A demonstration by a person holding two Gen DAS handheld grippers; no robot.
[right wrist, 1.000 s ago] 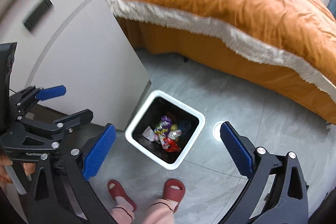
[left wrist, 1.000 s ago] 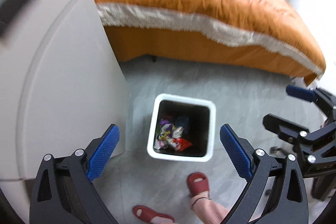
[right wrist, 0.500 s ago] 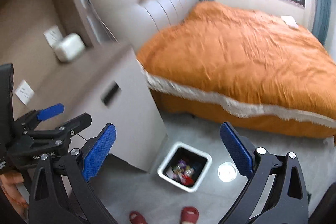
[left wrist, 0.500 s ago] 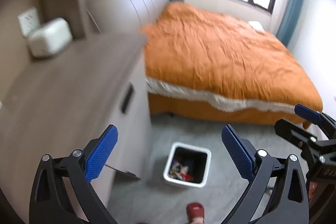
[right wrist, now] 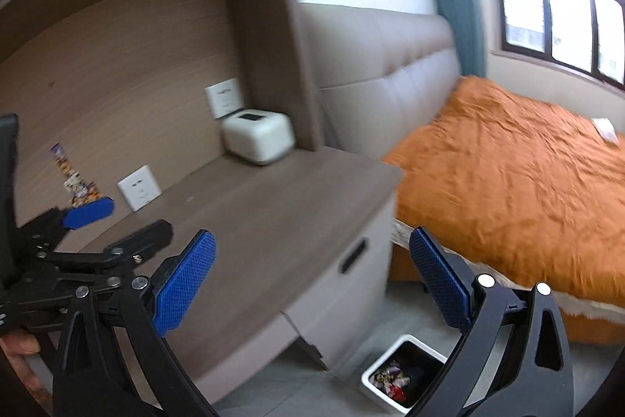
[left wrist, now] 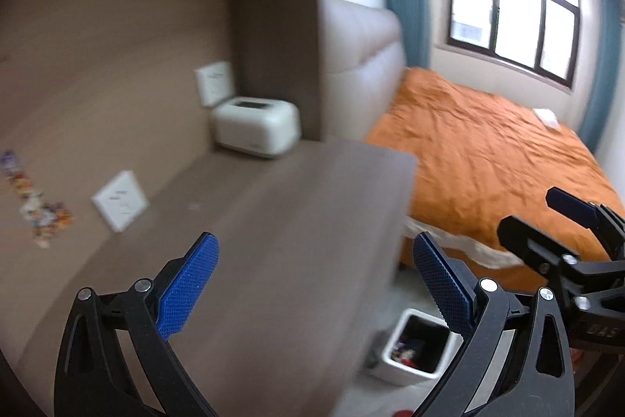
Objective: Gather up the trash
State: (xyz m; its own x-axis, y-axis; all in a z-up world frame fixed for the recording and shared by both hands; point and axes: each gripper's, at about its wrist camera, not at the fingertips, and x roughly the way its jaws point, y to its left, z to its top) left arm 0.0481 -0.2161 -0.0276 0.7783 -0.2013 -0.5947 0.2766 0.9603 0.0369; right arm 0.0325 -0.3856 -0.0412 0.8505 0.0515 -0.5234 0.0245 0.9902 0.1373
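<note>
I am holding both tools over the desk [left wrist: 273, 221]. The bin [right wrist: 406, 374] is standing upright on the floor at five o'clock, mouth up, wrappers [right wrist: 390, 380] inside. My left gripper [left wrist: 312, 284] and right gripper [right wrist: 312, 280] are gaping empty.

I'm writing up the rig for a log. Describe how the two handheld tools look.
Both match. The left tool has a black skeletal frame with triangular cut-outs, silver rivets at the pivots, and two flat blue fingers with a fine waffle texture. The right tool is built the same; seen from the left camera, its body carries embossed lettering too blurred to read. No cables or sleeves show.
</note>
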